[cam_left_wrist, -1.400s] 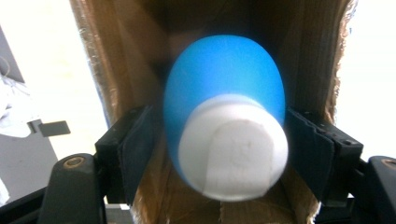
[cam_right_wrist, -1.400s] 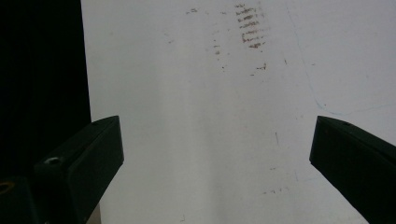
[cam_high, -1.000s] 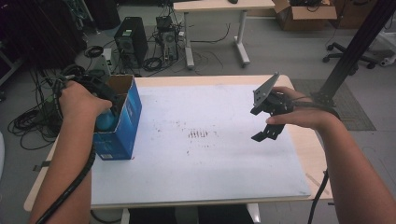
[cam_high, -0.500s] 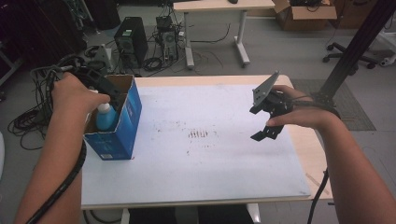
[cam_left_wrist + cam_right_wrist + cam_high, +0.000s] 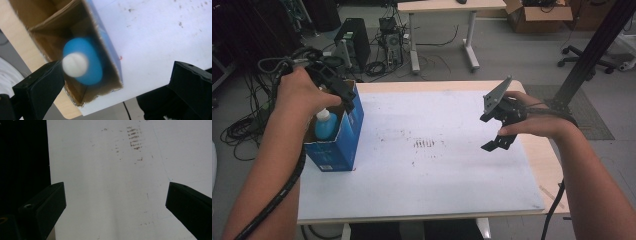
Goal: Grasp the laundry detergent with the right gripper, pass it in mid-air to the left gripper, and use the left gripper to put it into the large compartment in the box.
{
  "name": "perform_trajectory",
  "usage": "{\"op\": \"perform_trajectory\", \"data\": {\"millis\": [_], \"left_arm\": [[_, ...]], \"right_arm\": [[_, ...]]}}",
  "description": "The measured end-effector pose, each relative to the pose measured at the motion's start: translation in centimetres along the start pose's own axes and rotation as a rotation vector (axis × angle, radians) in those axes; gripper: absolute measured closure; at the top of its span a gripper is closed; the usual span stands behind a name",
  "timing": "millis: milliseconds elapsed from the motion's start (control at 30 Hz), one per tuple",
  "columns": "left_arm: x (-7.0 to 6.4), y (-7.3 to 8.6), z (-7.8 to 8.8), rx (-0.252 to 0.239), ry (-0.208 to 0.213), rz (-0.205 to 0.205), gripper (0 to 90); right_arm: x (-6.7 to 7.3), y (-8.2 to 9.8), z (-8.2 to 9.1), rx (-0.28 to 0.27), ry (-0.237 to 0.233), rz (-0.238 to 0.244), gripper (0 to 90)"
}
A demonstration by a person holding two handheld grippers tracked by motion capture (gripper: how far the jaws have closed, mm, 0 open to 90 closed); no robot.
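Blue bottle (image 5: pixel 324 126) with a white cap stands inside an open blue cardboard box (image 5: pixel 343 134), which sits on the left part of the white table top (image 5: pixel 427 170). In the left gripper view the bottle (image 5: pixel 83 63) is seen from above, a little blurred, with its cap near the left jaw, and the brown inner walls of the box (image 5: pixel 52 30) are around it.

The left gripper (image 5: pixel 337 87) is held by the person's left hand (image 5: pixel 301 95) just above the open top of the box. Its jaws are spread wide apart and hold nothing; the bottle is below them and not between them.

The right gripper (image 5: pixel 502 127) is held by the right hand (image 5: pixel 534 122) over the right side of the table, well apart from the box. Its jaws also stand wide apart with nothing between them. In the right gripper view only the white surface (image 5: pixel 112 182) with some small brown marks (image 5: pixel 133 138) lies under the jaws.

Beyond the table, a dark computer case (image 5: pixel 351 45) stands on the floor among cables.
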State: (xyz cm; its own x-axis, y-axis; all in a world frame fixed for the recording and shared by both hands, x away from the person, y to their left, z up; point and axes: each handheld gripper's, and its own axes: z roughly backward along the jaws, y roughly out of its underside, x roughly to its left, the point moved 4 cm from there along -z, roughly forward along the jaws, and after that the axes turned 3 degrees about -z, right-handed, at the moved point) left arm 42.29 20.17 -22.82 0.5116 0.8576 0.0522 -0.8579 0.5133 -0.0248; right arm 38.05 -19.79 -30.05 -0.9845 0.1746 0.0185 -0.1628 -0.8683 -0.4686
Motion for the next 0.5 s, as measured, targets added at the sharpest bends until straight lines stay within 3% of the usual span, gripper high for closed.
{"op": "perform_trajectory", "data": {"millis": [133,200,233,300,400,500], "left_arm": [[-1.6,-1.0,0.9,-0.033,-0.01,-0.082,0.2],[-3.2,-1.8,1.4,-0.046,0.003,-0.193,0.2],[-3.2,-1.8,1.4,-0.046,0.003,-0.193,0.2],[-4.4,-2.2,1.6,-0.052,0.037,-0.296,0.2],[-5.6,-2.6,1.8,-0.075,0.037,-0.387,0.2],[-6.2,-3.0,1.5,-0.094,0.071,-0.448,0.2]], "right_arm": [[-0.2,0.3,0.3,0.004,0.004,-0.005,2.6],[-0.2,0.3,0.4,0.009,0.004,-0.008,2.6],[-0.2,0.3,0.4,0.009,0.004,-0.008,2.6],[-0.2,0.2,0.4,0.01,0.001,-0.004,2.7],[-0.3,0.2,0.5,0.01,0.001,-0.004,2.7],[-0.3,0.1,0.5,0.011,-0.003,0.0,2.3]]}}
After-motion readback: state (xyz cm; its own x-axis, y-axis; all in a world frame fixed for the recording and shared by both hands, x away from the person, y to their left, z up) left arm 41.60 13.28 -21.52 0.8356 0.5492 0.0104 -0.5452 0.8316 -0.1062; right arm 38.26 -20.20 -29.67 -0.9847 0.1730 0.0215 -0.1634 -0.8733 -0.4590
